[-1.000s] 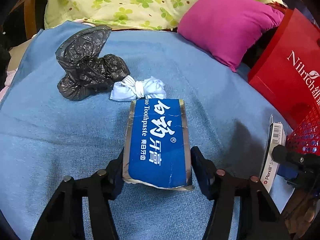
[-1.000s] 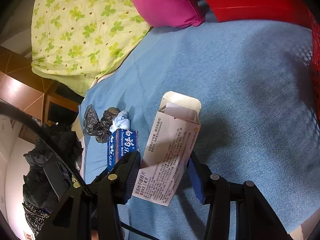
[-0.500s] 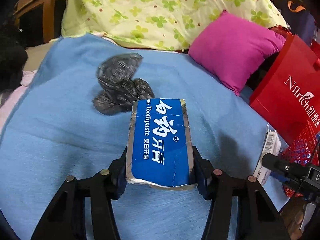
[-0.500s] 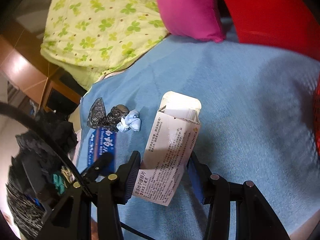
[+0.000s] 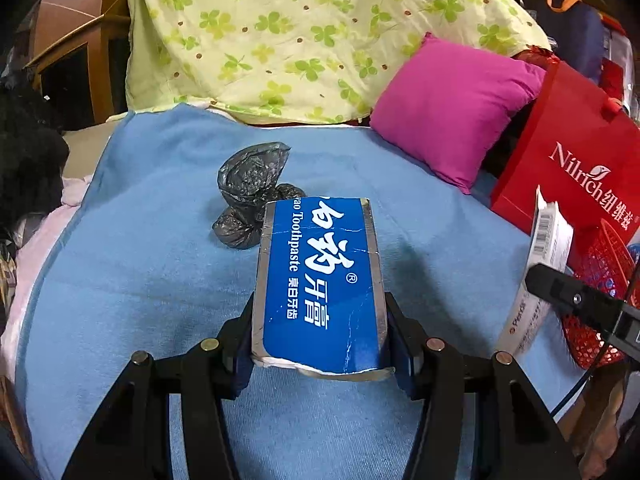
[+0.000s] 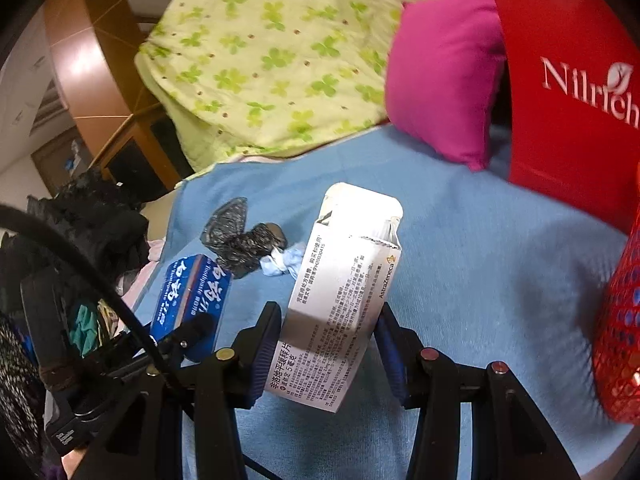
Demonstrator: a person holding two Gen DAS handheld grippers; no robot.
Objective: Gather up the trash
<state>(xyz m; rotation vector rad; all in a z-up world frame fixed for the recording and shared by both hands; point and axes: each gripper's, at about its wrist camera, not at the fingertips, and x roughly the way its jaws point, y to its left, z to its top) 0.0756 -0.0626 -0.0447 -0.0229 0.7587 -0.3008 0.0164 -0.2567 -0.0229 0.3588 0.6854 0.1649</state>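
Observation:
My left gripper is shut on a blue toothpaste box, held above the blue blanket. My right gripper is shut on a white medicine box with an open top flap. That box also shows at the right edge of the left wrist view. A crumpled black plastic bag and a white-blue tissue wad lie on the blanket beyond both boxes. In the left wrist view the black bag peeks out behind the toothpaste box, which hides the tissue.
A red mesh basket stands at the right edge, beside a red paper bag. A pink pillow and a green clover quilt lie at the back. Dark clothing is piled to the left.
Both grippers have lifted away from the blanket with their boxes. The right wrist has rolled, so its view now sits more level. The tissue has slipped behind the toothpaste box in the left view.

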